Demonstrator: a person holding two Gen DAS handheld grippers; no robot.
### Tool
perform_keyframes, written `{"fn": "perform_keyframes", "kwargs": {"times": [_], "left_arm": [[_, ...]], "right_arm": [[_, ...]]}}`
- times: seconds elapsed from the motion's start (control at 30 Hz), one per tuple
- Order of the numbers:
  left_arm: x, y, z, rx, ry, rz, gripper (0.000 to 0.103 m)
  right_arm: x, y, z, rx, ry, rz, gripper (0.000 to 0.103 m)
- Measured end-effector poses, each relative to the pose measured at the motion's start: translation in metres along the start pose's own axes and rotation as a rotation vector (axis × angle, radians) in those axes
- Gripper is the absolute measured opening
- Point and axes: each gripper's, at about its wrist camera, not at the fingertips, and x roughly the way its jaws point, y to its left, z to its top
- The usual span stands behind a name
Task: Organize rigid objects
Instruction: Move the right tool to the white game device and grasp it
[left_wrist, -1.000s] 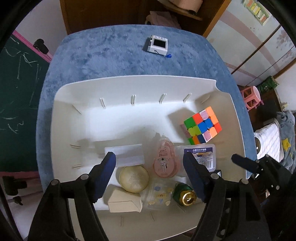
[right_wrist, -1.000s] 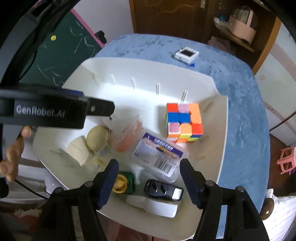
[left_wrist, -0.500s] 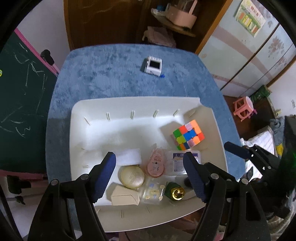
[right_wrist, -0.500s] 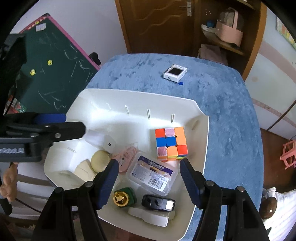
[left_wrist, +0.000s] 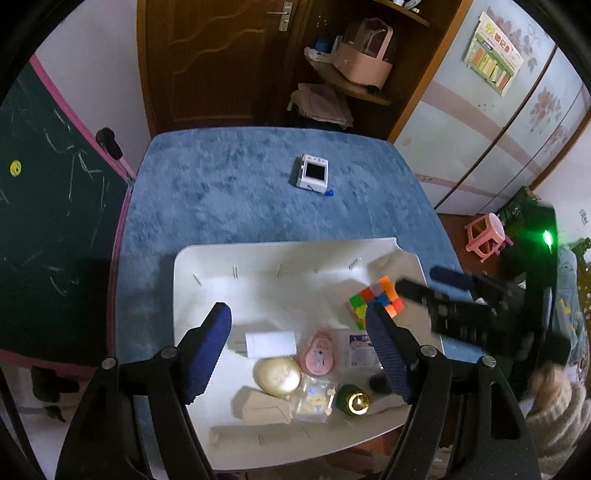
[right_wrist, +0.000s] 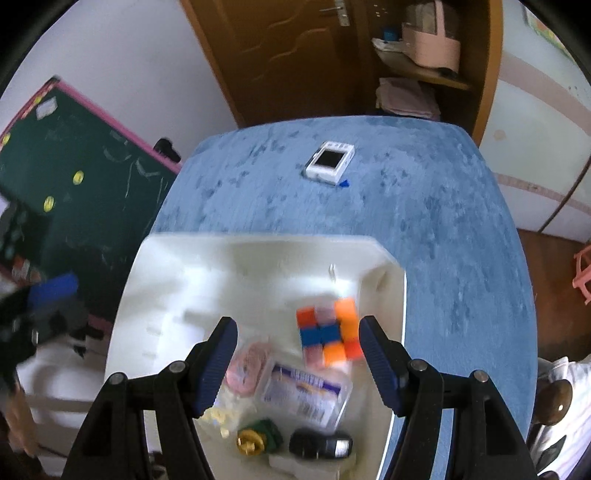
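Both tongs we hold stand apart with nothing between the pads: left gripper (left_wrist: 297, 354), right gripper (right_wrist: 297, 363), above the white tray (left_wrist: 207, 266) on the blue table cover (left_wrist: 229, 192). The tray's long axis runs left-right in the left view. Nearest its front edge: beige box (left_wrist: 264, 408), green-and-gold bottle (left_wrist: 352, 401) lying with its cap toward us, black gadget (right_wrist: 320, 444). Behind them: round cream tin (left_wrist: 277, 375), pink oval case (left_wrist: 319, 352) long axis front-back, clear labelled box (right_wrist: 304, 393) lying diagonally, white card (left_wrist: 270, 344). The puzzle cube (right_wrist: 327, 338) sits near the tray's right wall, turned corner-on. Farther back, alone on the cover, a small white device (left_wrist: 313, 177), screen up. The right view is motion-blurred; label text is unreadable and the left finger partly covers the clear box.
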Motion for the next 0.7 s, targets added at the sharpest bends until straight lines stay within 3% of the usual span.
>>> {"fn": "perform_keyframes", "kwargs": {"times": [0.4,0.53,0.7], "left_arm": [[-0.006,-0.006,0.058,0.043,-0.072,-0.033,0.078],[-0.003,-0.008,0.079,0.046,-0.103,-0.044,0.078],[0.013,-0.001,0.101,0.003,-0.111,-0.041,0.078]], "right_arm": [[0.035,-0.029,0.135,0.182,0.011,-0.018,0.070],[0.054,-0.036,0.178,0.231,-0.001,-0.015,0.079],[0.099,-0.038,0.214,0.242,0.034,-0.062,0.080]]}}
